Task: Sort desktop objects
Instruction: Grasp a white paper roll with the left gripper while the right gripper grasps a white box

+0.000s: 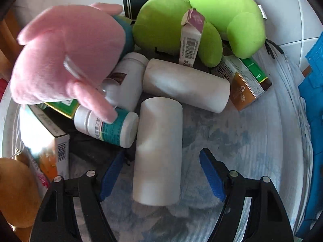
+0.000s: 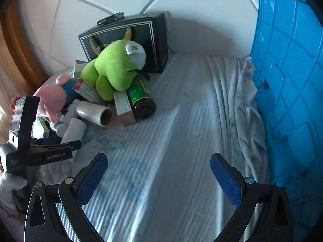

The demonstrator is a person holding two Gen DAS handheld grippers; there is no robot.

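My left gripper (image 1: 161,171) is open, its blue pads on either side of a white roll (image 1: 158,151) lying on the cloth. A second white roll (image 1: 185,86) lies behind it. A pink plush (image 1: 66,60), a green plush (image 1: 201,24), a white pill bottle (image 1: 107,127) and medicine boxes (image 1: 244,80) are piled around. My right gripper (image 2: 158,171) is open and empty over bare cloth. The right wrist view shows the pile at left: green plush (image 2: 115,70), dark jar (image 2: 141,98), roll (image 2: 94,111), and the left gripper (image 2: 66,145).
A blue plastic crate (image 2: 290,92) stands at the right. A dark gift box (image 2: 137,40) stands behind the pile against the white tiled wall. A striped light cloth (image 2: 171,141) covers the surface. A brown plush (image 1: 14,191) sits at lower left.
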